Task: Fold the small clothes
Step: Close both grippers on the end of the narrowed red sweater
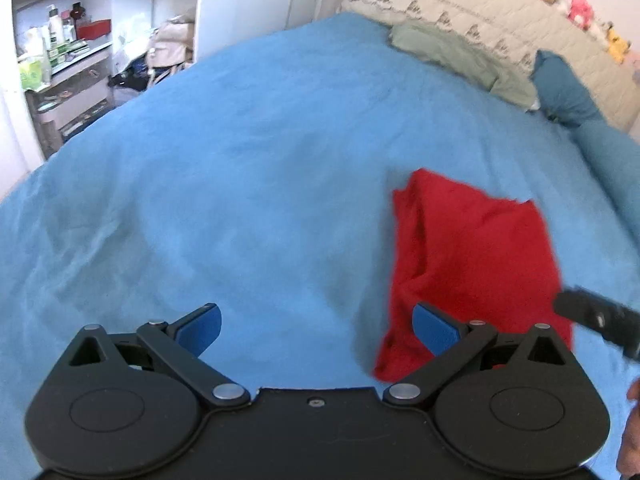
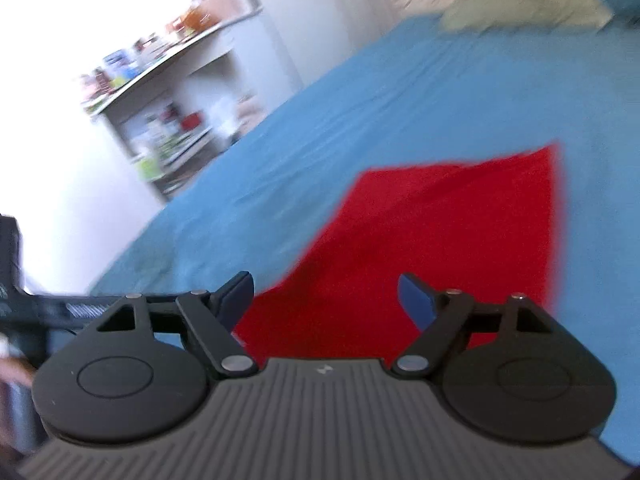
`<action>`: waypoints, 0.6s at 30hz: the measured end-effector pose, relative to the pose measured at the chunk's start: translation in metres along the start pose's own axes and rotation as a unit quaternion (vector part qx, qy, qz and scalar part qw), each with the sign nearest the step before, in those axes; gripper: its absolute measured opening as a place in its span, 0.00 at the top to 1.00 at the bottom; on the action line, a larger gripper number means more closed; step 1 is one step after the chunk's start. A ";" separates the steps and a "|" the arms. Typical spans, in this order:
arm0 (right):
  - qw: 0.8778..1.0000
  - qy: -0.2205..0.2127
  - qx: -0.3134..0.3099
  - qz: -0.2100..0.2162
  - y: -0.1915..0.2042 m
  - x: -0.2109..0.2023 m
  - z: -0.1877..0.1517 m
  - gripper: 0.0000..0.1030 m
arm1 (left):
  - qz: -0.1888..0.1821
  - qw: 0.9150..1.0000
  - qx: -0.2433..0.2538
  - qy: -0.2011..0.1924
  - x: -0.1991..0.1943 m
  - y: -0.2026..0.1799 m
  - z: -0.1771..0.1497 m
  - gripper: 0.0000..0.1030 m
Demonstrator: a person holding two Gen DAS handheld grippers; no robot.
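Note:
A small red garment [image 1: 472, 256] lies folded on the blue bedspread [image 1: 240, 184], right of centre in the left wrist view. My left gripper [image 1: 318, 328] hangs above the bed with its jaws wide open and nothing between them; its right pad sits over the garment's lower left edge. In the blurred right wrist view the same red garment [image 2: 440, 232] spreads just ahead of my right gripper [image 2: 326, 300], which is open and empty above it. The right gripper's black tip [image 1: 596, 318] pokes in at the right edge of the left wrist view.
A pale green cloth [image 1: 464, 60] and a blue pillow [image 1: 564, 88] lie at the far side of the bed against a quilted headboard [image 1: 480, 8]. White shelves [image 1: 60, 60] crowded with bottles and boxes stand beyond the bed's left edge. A hand [image 1: 632, 432] shows at the lower right.

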State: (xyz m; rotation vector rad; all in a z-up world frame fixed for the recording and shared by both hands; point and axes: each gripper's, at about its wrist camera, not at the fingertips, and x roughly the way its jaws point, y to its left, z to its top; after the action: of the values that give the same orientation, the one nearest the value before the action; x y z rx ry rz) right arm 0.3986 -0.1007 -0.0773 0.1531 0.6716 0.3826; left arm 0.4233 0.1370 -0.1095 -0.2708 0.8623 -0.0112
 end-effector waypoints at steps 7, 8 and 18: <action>0.992 0.024 -0.061 -0.111 -0.011 -0.029 -0.070 0.07 | -0.004 1.000 0.018 0.011 0.020 -0.025 -0.002 0.00; 0.991 0.028 -0.063 -0.118 -0.011 -0.027 -0.076 0.07 | -0.004 1.000 0.018 0.013 0.023 -0.027 -0.003 0.00; 0.984 0.008 -0.001 -0.177 -0.036 -0.011 -0.082 0.52 | 0.000 0.999 0.032 0.024 0.035 -0.039 -0.010 0.00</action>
State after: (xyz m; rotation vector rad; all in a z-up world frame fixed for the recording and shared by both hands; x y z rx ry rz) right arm 0.3498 -0.1367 -0.1438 0.0260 0.6989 0.0424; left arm 0.4424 0.0931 -0.1327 -0.2112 0.9075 -0.0449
